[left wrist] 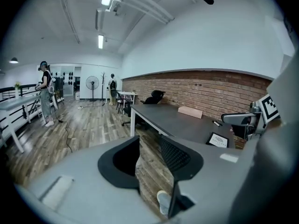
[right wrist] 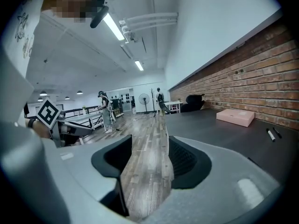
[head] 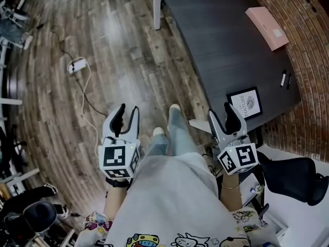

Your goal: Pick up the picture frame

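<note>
The picture frame (head: 245,103) is black with a white print and lies flat near the near edge of the dark table (head: 221,40). In the left gripper view the picture frame (left wrist: 218,140) sits at the right, on the dark table (left wrist: 173,122). My right gripper (head: 223,116) stands open just left of the frame, apart from it, with nothing between its fingers. My left gripper (head: 127,115) is open over the wooden floor, well left of the table. The right gripper view shows its open jaws (right wrist: 147,160) over floor and table edge; the frame is out of that view.
A pink box (head: 267,28) and two pens (head: 285,79) lie further along the table by the brick wall. A power strip (head: 77,65) with its cable lies on the floor. A black office chair (head: 293,176) stands at the right. People (left wrist: 46,94) stand far off.
</note>
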